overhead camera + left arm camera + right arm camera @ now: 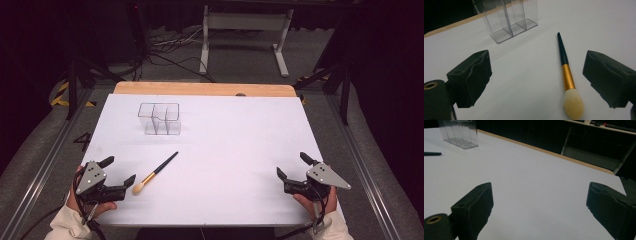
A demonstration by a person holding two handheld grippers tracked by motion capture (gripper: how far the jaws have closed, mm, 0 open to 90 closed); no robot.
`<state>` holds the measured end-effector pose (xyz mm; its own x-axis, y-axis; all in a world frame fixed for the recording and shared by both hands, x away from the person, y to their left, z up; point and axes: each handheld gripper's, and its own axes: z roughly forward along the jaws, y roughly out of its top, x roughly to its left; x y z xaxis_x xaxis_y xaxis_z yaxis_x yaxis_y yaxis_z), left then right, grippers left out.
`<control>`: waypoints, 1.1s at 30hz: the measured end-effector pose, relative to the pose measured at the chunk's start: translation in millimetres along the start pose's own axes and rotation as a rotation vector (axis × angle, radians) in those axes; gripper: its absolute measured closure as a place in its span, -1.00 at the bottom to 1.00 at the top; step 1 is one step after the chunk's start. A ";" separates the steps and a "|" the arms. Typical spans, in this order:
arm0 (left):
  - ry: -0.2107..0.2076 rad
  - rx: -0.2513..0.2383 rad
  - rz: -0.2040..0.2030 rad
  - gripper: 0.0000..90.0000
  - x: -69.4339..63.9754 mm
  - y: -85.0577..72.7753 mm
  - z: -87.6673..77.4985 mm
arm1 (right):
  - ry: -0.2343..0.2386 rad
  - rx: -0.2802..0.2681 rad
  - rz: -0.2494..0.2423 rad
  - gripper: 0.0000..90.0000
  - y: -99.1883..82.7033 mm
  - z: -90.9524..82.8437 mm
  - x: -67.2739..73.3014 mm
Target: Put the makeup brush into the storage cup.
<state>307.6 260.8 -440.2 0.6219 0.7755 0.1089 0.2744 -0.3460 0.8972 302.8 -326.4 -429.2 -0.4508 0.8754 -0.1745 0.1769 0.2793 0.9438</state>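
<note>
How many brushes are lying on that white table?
1. The makeup brush lies flat near the table's left front, bristles pointing at the left gripper, handle angled toward the clear organizer. The see-through organizer looks empty, so none seems hidden.

High view: above the table's [240, 200] near edge, facing forward and down. Left gripper view: low, close, near-left corner, facing the brush [568, 80] and clear organizer [509, 20]. Right gripper view: low, near-right corner, facing across; both gripper views share the organizer.
</note>
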 end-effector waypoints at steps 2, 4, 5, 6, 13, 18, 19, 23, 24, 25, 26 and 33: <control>0.004 0.011 0.004 -0.80 -0.5 0.9 1.0 | -0.004 0.011 -0.010 -0.82 -2.3 -0.4 -0.3; 0.001 0.011 0.005 -0.80 -1.7 1.7 -0.2 | -0.012 0.018 -0.006 -0.82 -3.2 -1.6 -1.3; 0.000 0.011 0.006 -0.80 -2.5 2.1 -1.3 | -0.013 0.017 -0.004 -0.82 -2.9 -1.7 -1.6; -0.003 0.012 0.008 -0.80 -3.1 2.7 -1.8 | -0.015 0.015 -0.002 -0.83 -2.2 -2.1 -1.5; -0.010 0.046 0.019 -0.81 -4.9 9.7 -0.3 | -0.012 0.021 -0.023 -0.83 -0.8 1.8 2.9; -0.041 0.091 0.030 -0.81 -8.6 18.9 6.8 | -0.013 0.031 -0.018 -0.83 -2.3 3.1 1.3; -0.045 0.103 0.037 -0.81 -10.2 20.7 8.6 | -0.013 0.033 -0.017 -0.83 -2.5 3.2 1.5; -0.073 0.149 0.052 -0.77 -14.7 26.0 14.6 | -0.007 0.039 -0.025 -0.83 -2.6 4.0 3.1; -0.087 0.170 0.059 -0.77 -14.9 27.4 17.1 | -0.006 0.040 -0.024 -0.83 -2.5 4.0 3.4; -0.097 0.196 0.060 -0.77 -15.6 28.4 20.3 | -0.007 0.040 -0.025 -0.83 -2.4 4.1 3.5; -0.094 0.224 0.065 -0.77 -16.6 29.3 23.7 | -0.007 0.041 -0.027 -0.83 -2.4 4.2 3.5; -0.105 0.386 0.112 -0.64 -21.8 38.3 42.8 | -0.010 0.047 -0.025 -0.83 -2.9 4.2 2.0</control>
<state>335.9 208.0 -426.5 0.7295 0.6707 0.1341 0.4437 -0.6132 0.6535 305.0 -323.7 -433.4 -0.4465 0.8719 -0.2011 0.2070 0.3193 0.9248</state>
